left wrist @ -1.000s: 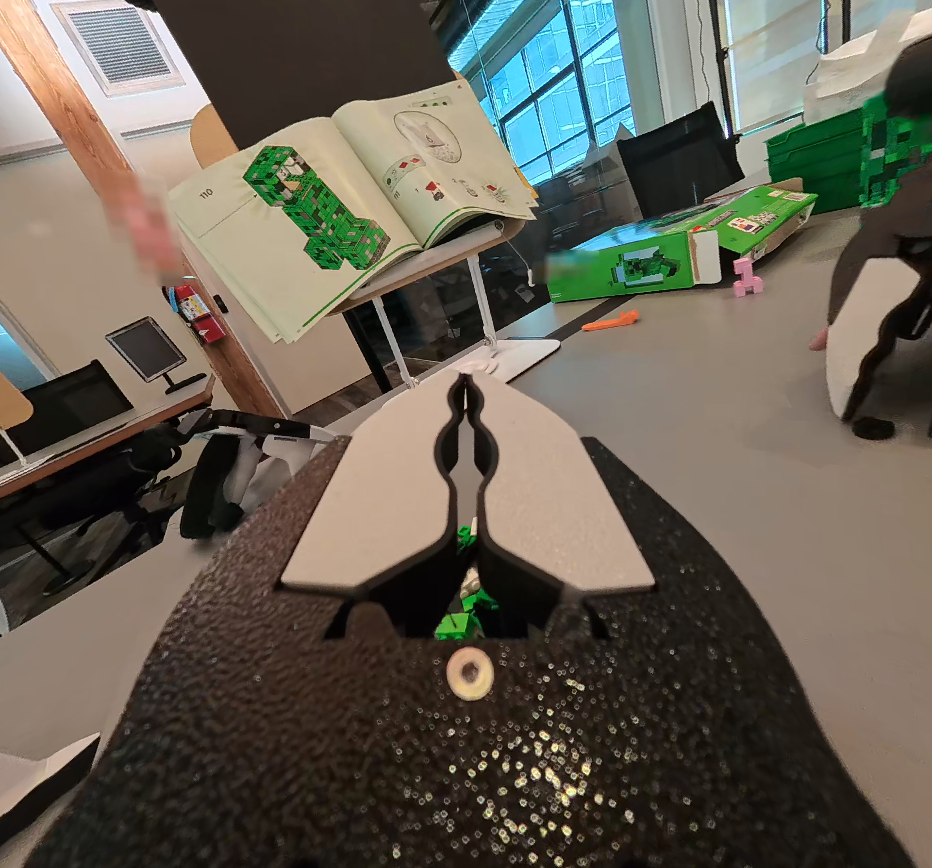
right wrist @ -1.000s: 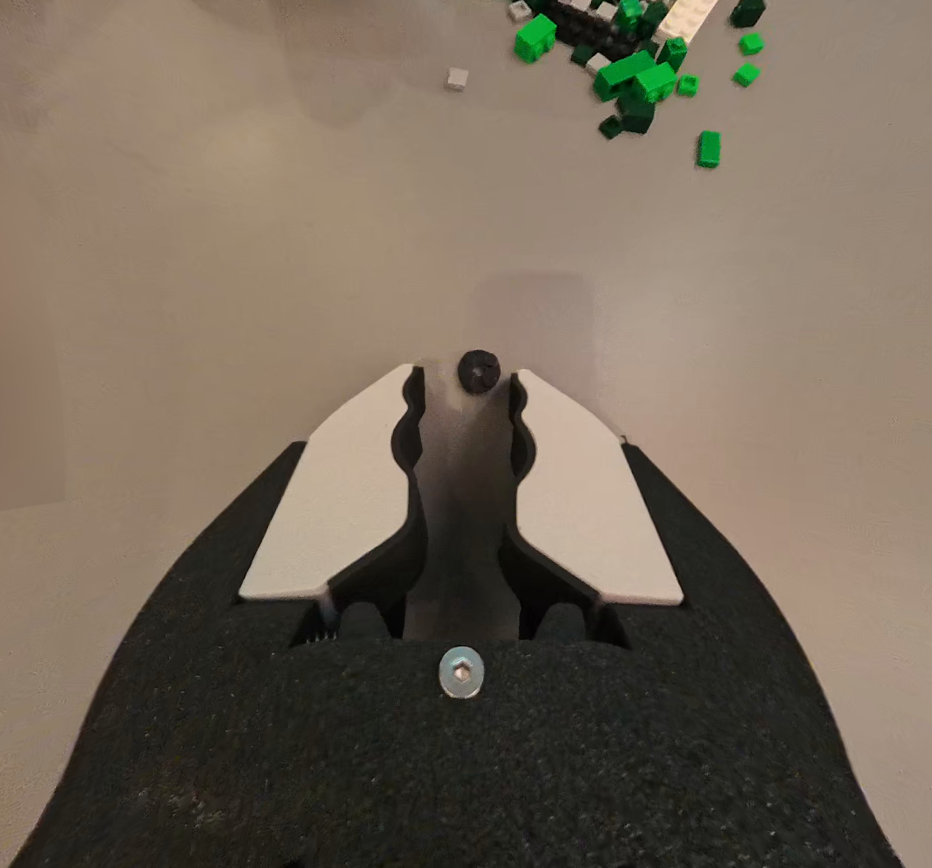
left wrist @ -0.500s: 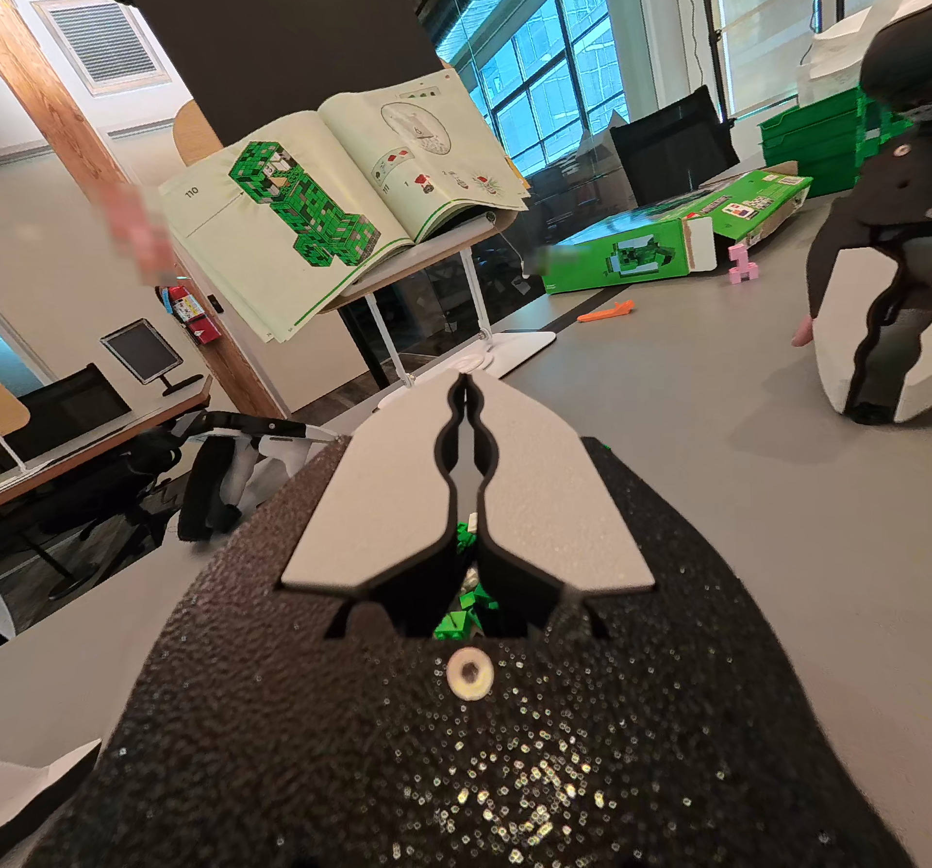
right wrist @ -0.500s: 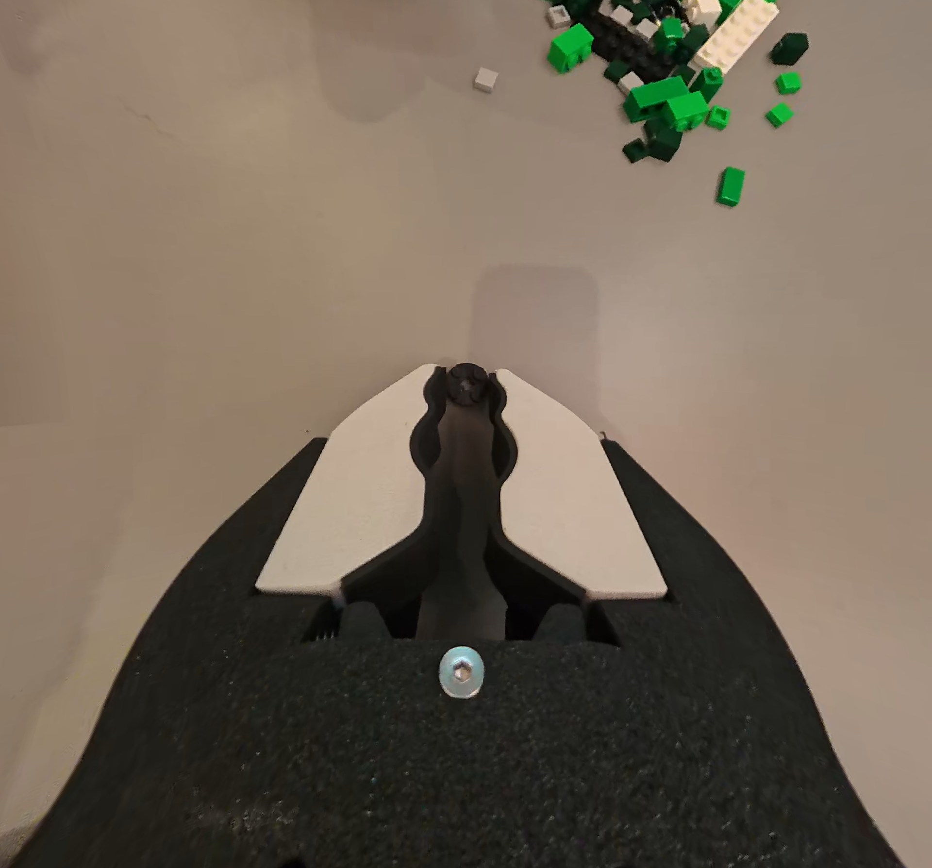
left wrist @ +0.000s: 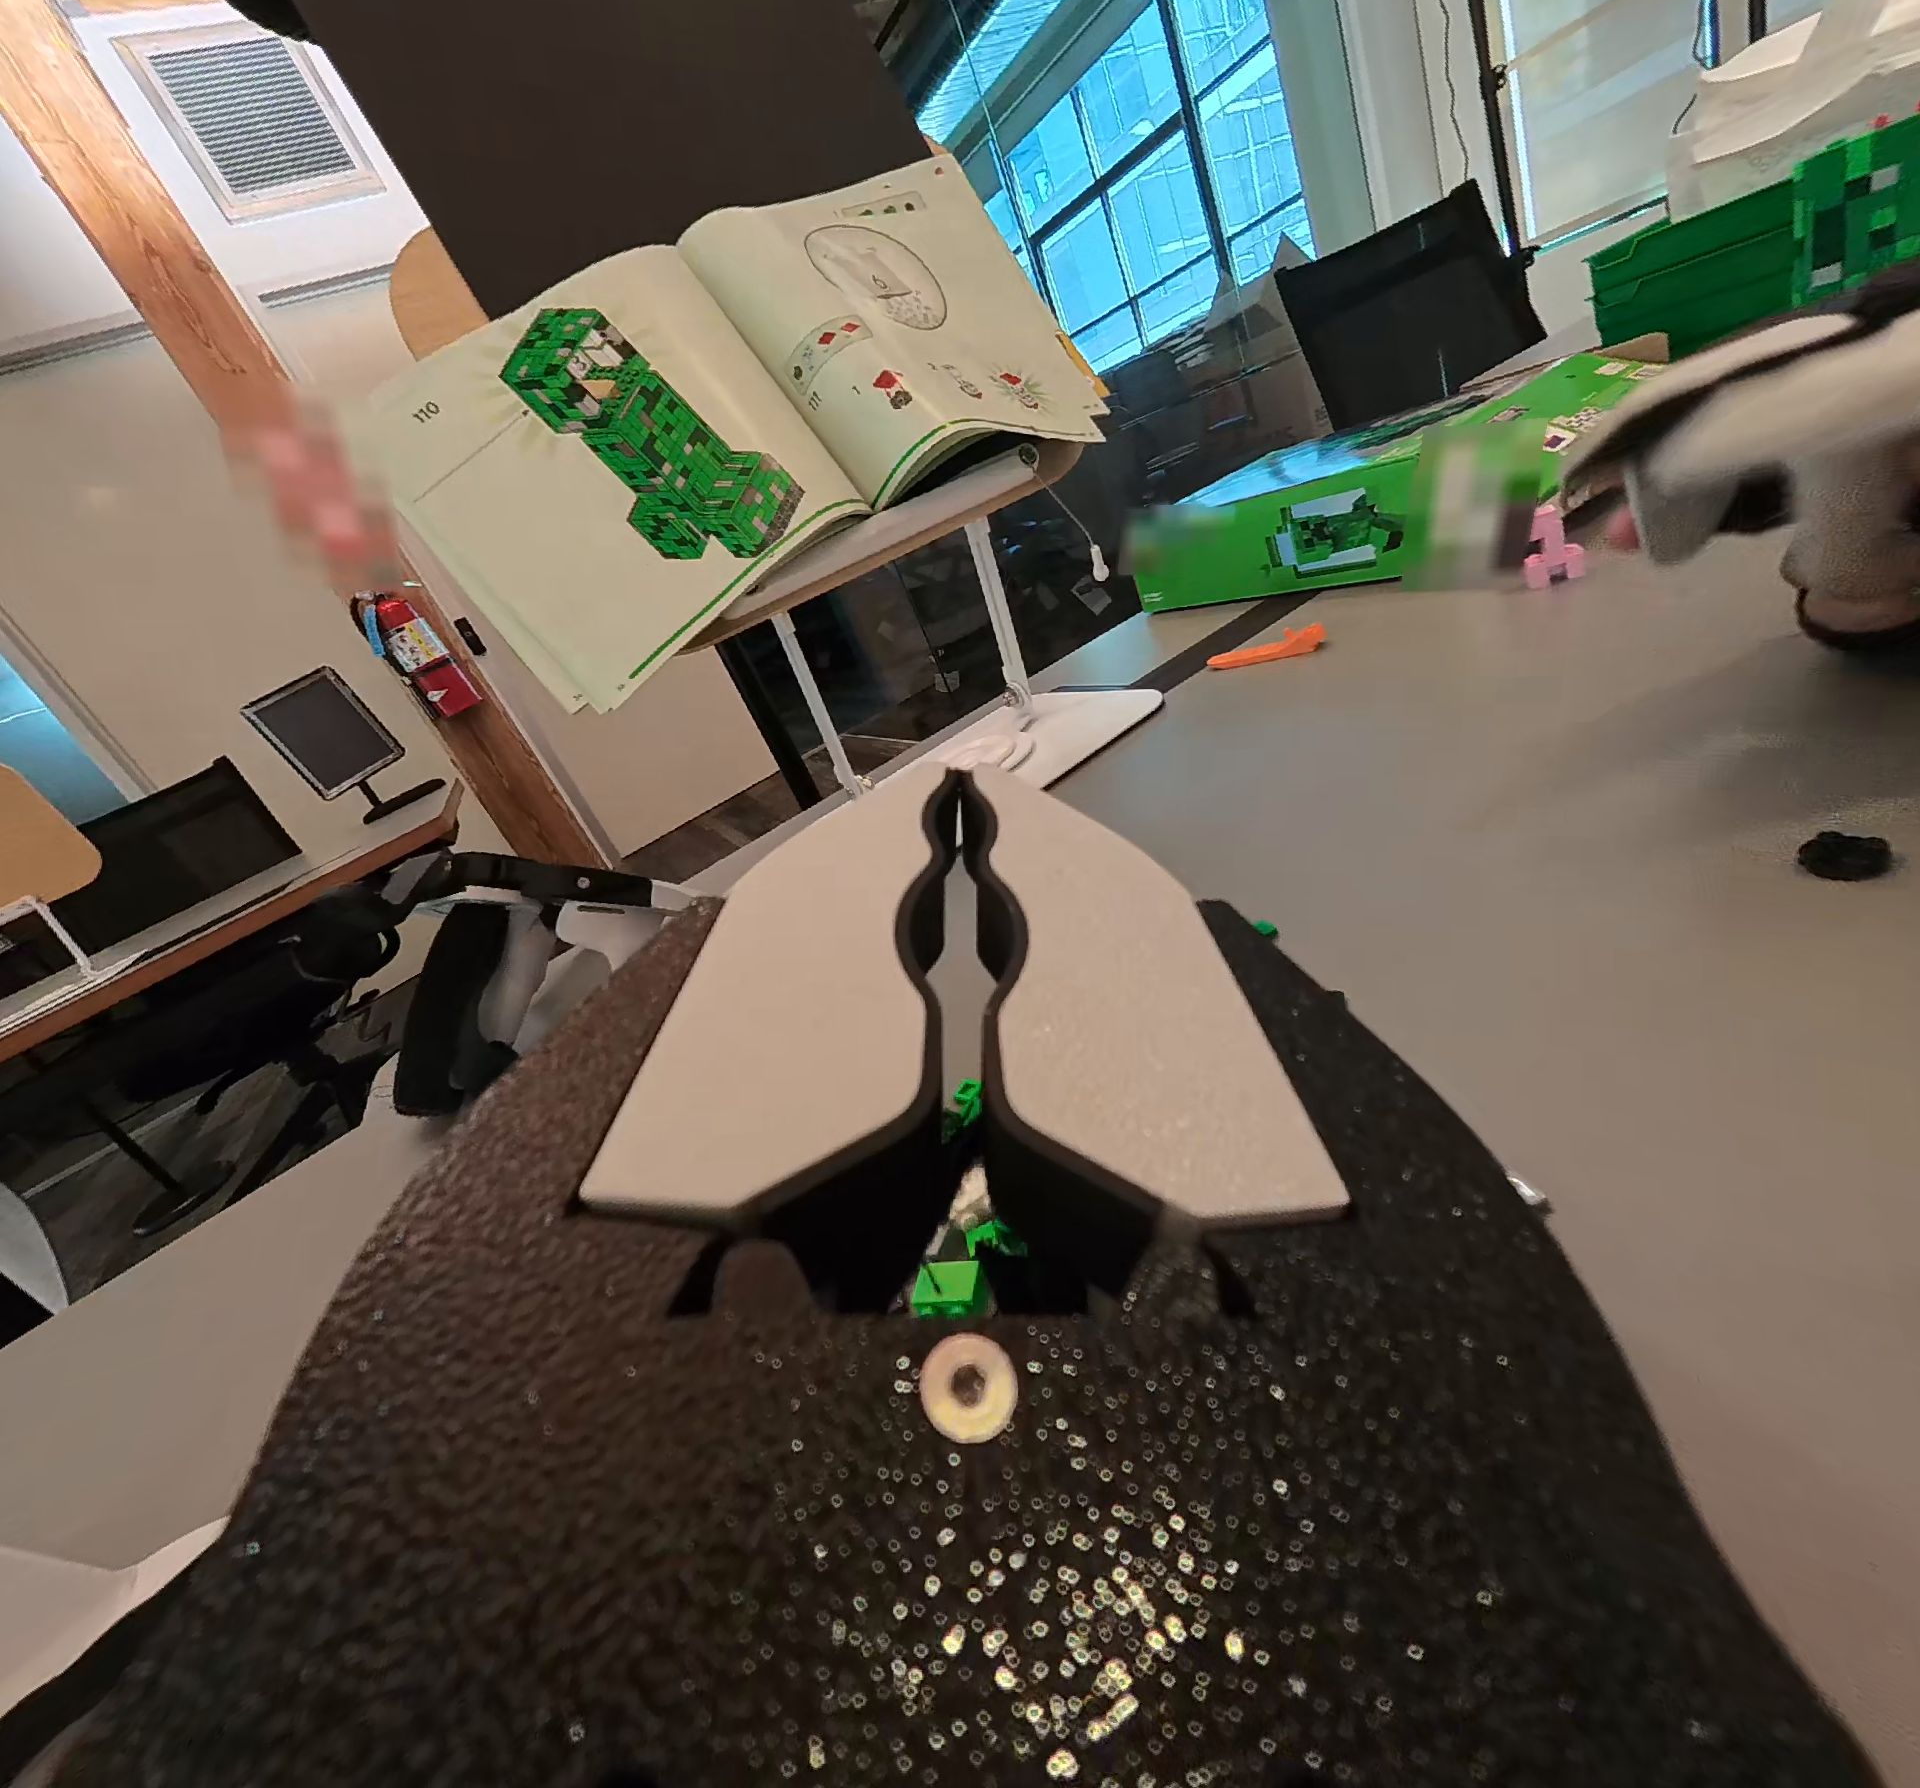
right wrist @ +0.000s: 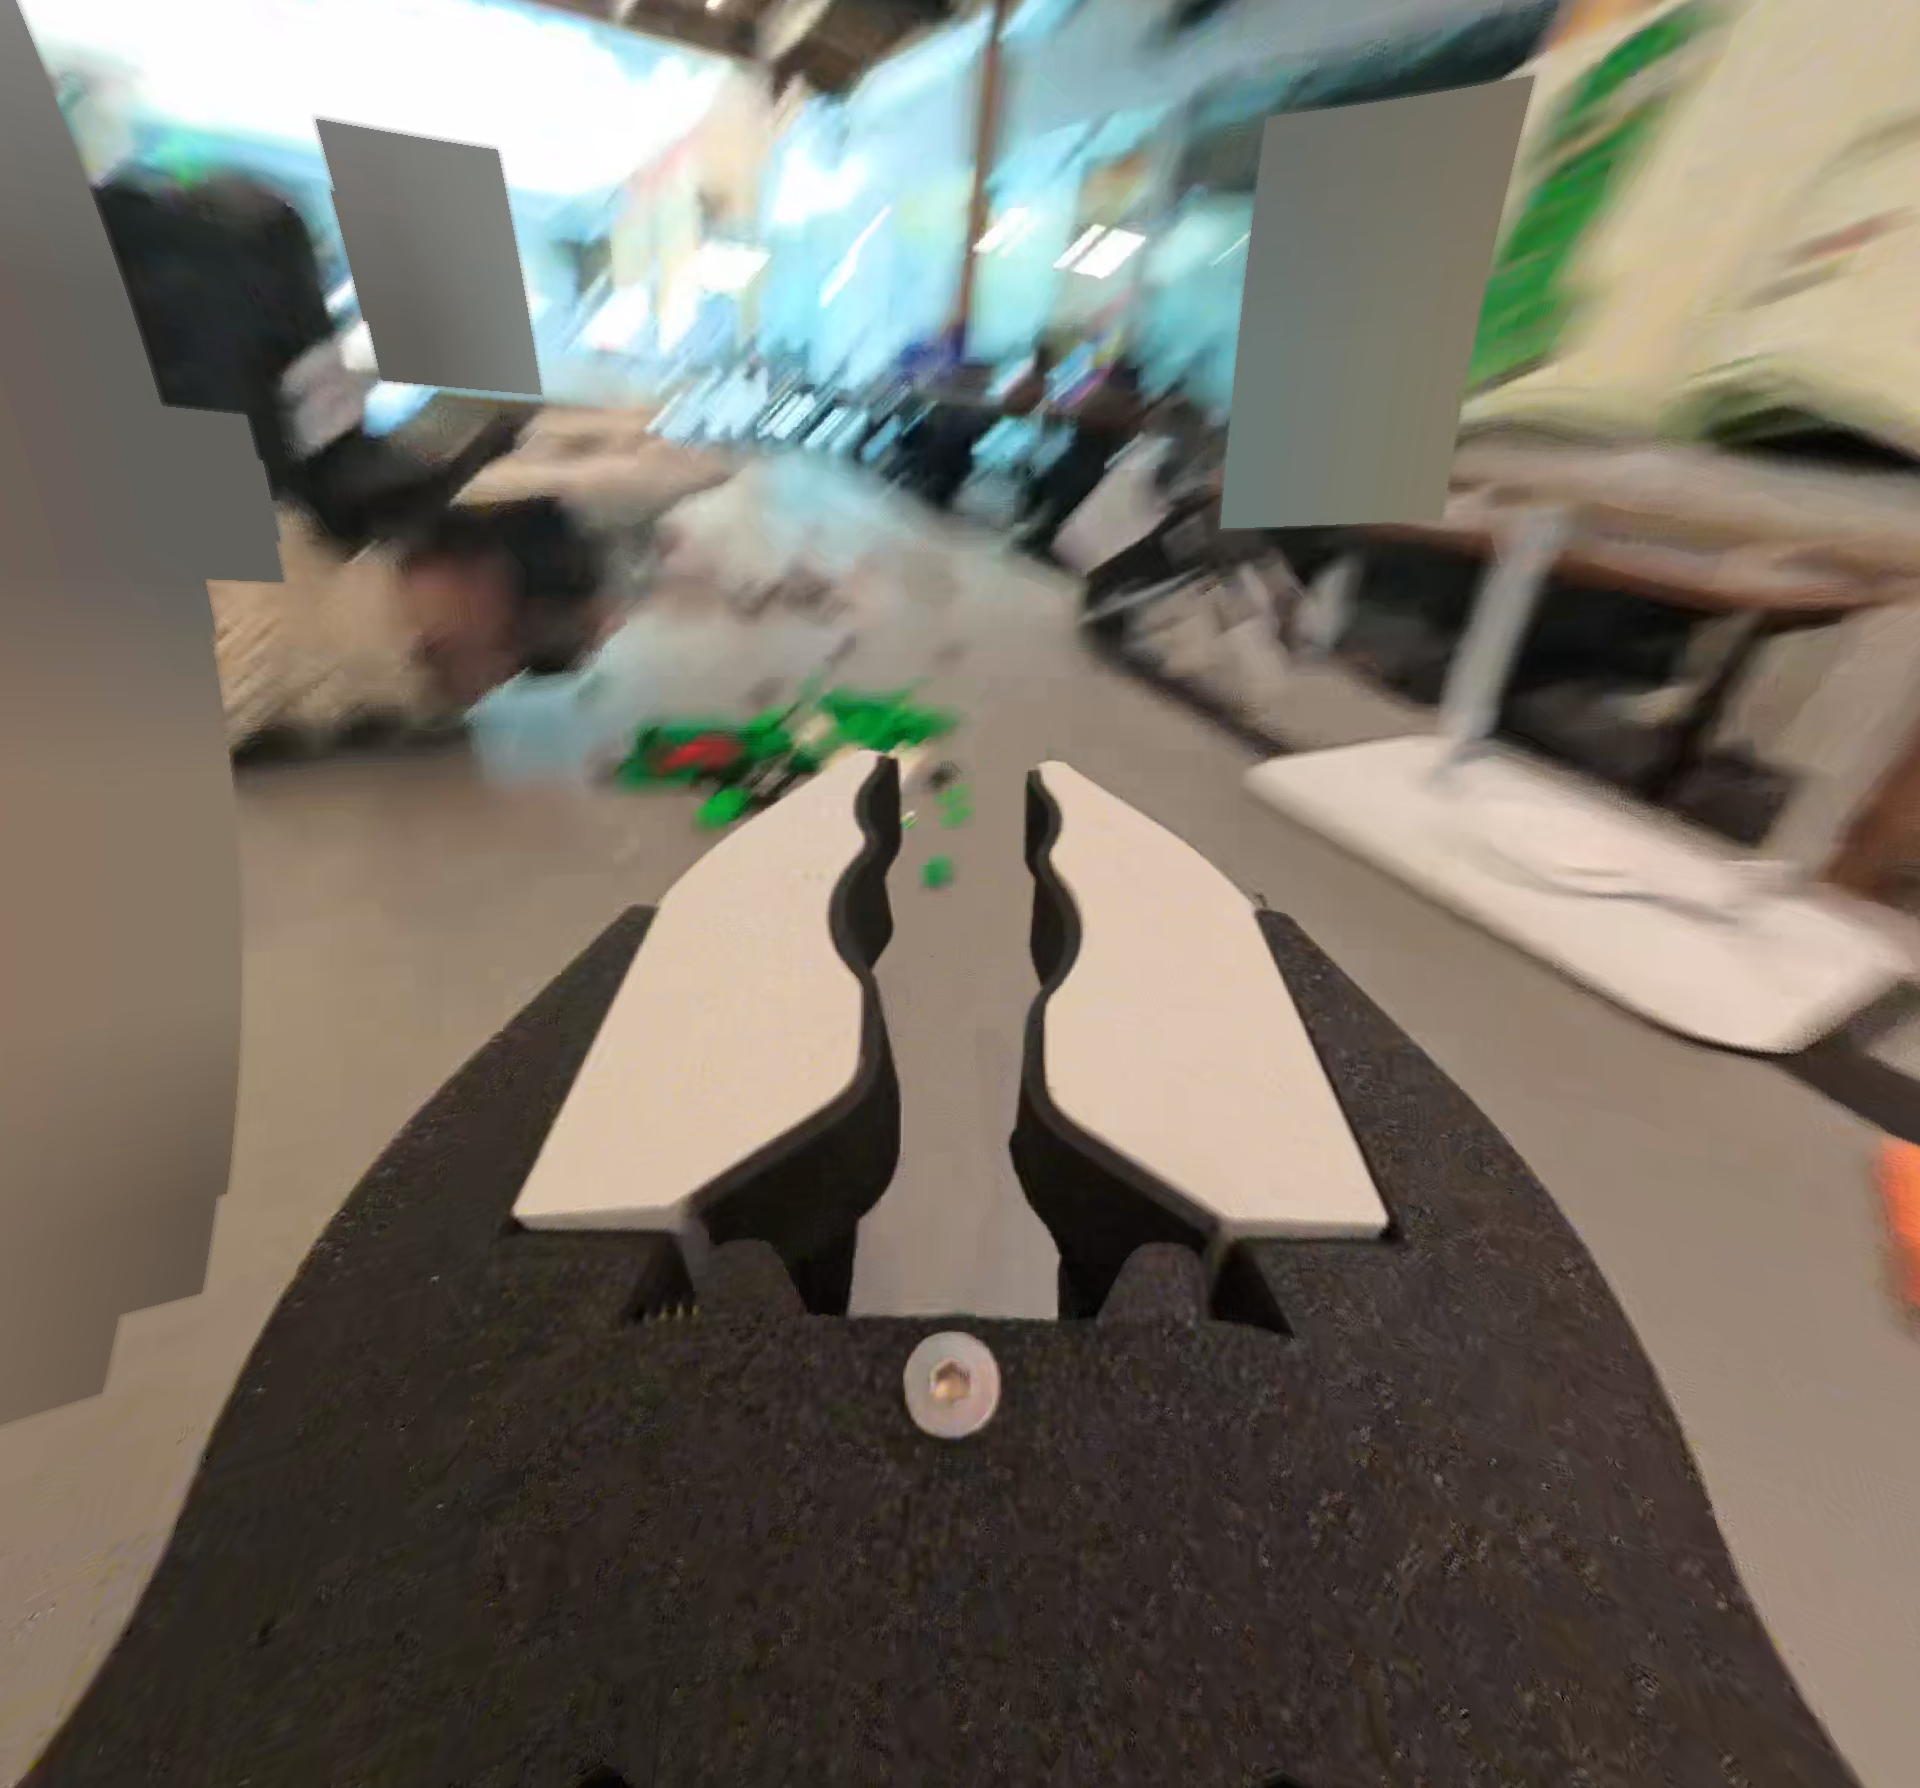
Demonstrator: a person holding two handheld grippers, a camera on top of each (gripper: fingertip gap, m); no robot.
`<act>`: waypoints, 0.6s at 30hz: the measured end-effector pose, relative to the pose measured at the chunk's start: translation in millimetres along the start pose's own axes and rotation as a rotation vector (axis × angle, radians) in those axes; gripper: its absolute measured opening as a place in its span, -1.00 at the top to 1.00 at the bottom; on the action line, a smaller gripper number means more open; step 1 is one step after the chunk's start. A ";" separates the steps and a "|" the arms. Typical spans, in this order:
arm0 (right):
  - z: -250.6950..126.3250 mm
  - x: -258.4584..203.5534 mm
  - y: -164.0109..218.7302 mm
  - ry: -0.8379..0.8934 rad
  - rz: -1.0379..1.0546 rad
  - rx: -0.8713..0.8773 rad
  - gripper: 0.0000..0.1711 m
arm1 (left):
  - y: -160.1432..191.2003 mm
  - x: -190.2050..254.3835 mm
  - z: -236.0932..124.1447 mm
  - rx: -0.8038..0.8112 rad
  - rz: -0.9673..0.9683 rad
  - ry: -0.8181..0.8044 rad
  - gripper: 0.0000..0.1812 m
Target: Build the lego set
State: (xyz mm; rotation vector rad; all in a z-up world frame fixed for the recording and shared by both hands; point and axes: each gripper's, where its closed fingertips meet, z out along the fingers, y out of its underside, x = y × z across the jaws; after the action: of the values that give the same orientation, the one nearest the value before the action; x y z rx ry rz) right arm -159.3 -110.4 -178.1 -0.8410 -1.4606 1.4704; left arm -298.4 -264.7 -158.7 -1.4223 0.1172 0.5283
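— Open-plan office, grey worktop [left wrist: 1455, 907], instruction booklet [left wrist: 727, 450] propped on a white stand [left wrist: 1039, 710]. Green set box [left wrist: 1320, 533] lying behind, orange separator tool [left wrist: 1268, 645] and small pink figure [left wrist: 1553, 559] near it.

— And the change?

— Half a second ago: right gripper [right wrist: 956, 782] closed around the small black round piece [left wrist: 1847, 855], nose down on the worktop. Now: jaws apart, nothing between them, view swung up and badly smeared by motion. Black piece left lying alone on the worktop, seen from the left wrist view, with the right gripper lifted and blurred above and beyond it.

— A miss?

— Likely a slipped or abandoned pick; cannot be told which. Piece not yet joined to anything either way.

— Left side?

— Left gripper [left wrist: 961, 788] with tips together, nothing visibly held at the tips. Green bricks glimpsed below through the gap near its base; whether any are gripped cannot be told.

— The rest of the set?

— Loose pile of green bricks [right wrist: 790, 741] with a red part, ahead of the right gripper, well apart from the black piece. Probably another attempt at the black piece needed, or a different brick from the pile.
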 end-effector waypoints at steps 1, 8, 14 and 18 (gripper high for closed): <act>-7.8 16.0 -10.1 0.118 0.002 0.093 0.78 | -0.4 -0.6 -0.2 0.002 -0.001 -0.002 1.00; -26.9 58.6 -10.2 0.388 -0.007 0.111 0.85 | -0.8 -2.9 -0.8 0.004 0.002 -0.015 1.00; -18.6 47.8 -5.9 0.356 -0.096 0.057 0.87 | 4.4 -36.9 -9.0 -0.050 0.078 -0.149 0.99; -10.0 37.3 -0.1 0.332 -0.208 -0.003 0.88 | 28.0 -62.6 -14.7 -0.176 0.005 -0.156 0.87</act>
State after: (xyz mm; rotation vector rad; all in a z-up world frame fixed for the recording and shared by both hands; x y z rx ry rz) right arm -164.7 -72.3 -174.6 -0.8612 -1.2587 1.1149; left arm -361.7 -294.7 -162.4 -1.5459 -0.0522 0.6648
